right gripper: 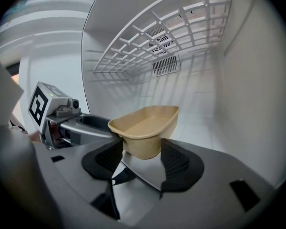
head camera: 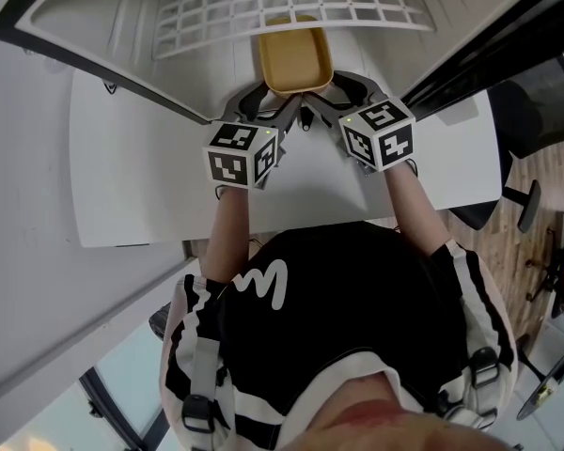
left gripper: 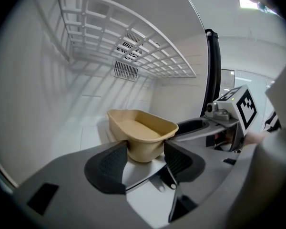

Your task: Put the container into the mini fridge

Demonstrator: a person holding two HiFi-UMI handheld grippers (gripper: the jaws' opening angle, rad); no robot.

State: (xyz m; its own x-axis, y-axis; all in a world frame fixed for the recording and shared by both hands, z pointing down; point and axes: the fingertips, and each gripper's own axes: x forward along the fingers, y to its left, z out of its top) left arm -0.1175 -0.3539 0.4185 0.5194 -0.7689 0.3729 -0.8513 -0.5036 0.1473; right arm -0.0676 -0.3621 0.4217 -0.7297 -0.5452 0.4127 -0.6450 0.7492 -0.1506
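A tan, empty, open-topped container is inside the white mini fridge, under its wire shelf. Both grippers hold it by its near end. My left gripper grips the left near corner. In the left gripper view the container sits between the ribbed pads of that gripper. My right gripper grips the right near corner. There the container is pressed between the pads of that gripper. The jaws hide the container's base.
The wire shelf spans the fridge above the container, with a vent on the back wall. The fridge's dark door edge stands at the right. The fridge rests on a white table. An office chair stands at the far right.
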